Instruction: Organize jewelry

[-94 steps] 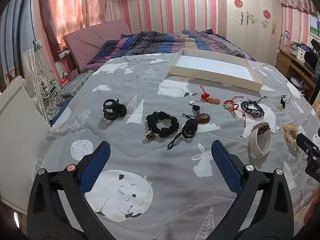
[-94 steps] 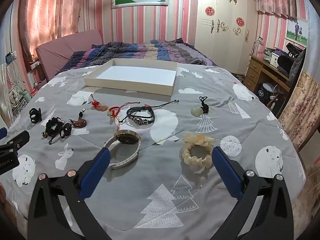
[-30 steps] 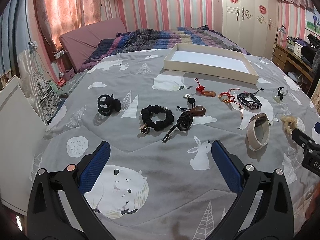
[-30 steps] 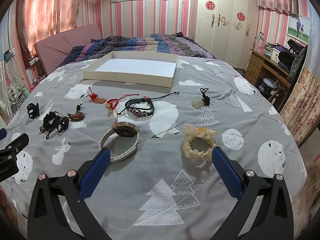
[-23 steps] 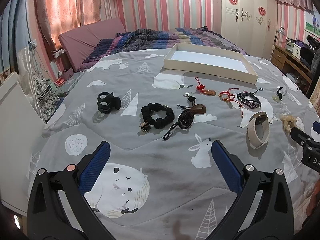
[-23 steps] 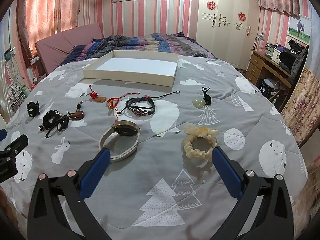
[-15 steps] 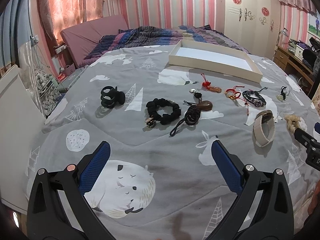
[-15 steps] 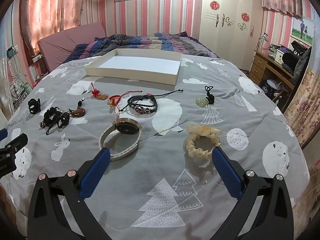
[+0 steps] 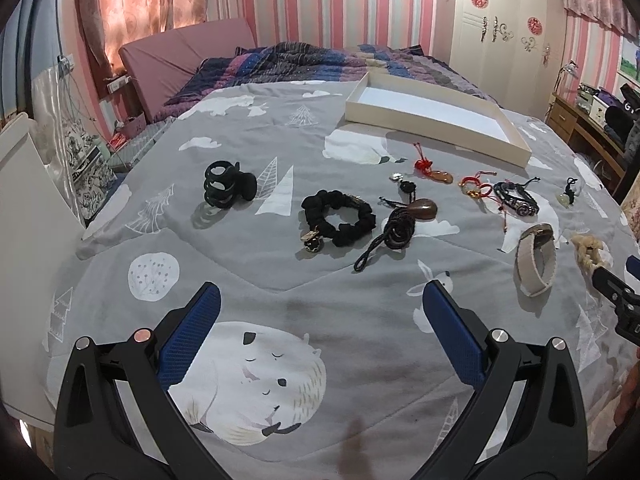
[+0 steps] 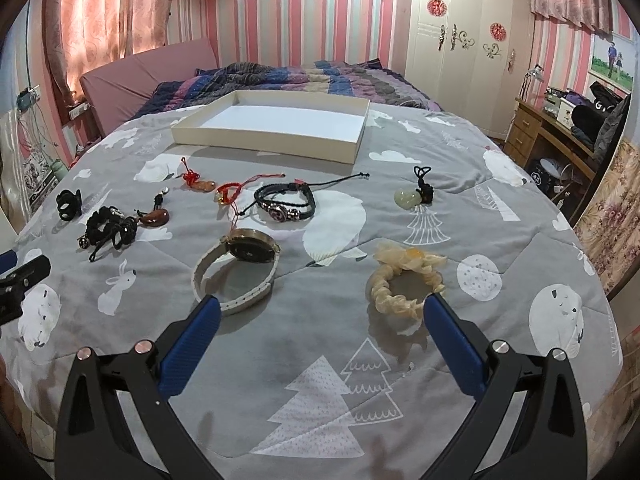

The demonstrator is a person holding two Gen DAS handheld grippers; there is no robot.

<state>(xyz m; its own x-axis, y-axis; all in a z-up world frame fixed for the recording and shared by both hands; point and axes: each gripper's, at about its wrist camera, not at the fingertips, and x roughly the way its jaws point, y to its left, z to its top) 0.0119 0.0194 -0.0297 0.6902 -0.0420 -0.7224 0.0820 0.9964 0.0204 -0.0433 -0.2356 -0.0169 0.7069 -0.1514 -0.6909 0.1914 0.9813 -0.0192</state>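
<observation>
Both are spread wide and holding nothing: the left hand-held gripper (image 9: pixel 320 312) hangs over the near part of the grey quilt (image 9: pixel 280 320), the right hand-held gripper (image 10: pixel 320 316) over its right half; all the jewelry lies loose on the quilt, none of it in the white tray (image 10: pixel 352 148) at the far side of the bed.

Left to right there's a black hair claw (image 9: pixel 226 186); a black scrunchie (image 9: pixel 340 220); a brown pendant on a dark cord (image 9: pixel 420 210) touching it or just beside it, can't tell which; a red knot charm (image 10: pixel 196 182); a red string bracelet (image 10: pixel 228 194); a black leather bracelet (image 10: pixel 286 204); a pale green pendant (image 10: pixel 408 198) further right.

Nearer the right hand-held gripper, a white-strap watch (image 10: pixel 240 268) sits just past the left finger and a cream scrunchie (image 10: pixel 404 284) just inside the right one.
</observation>
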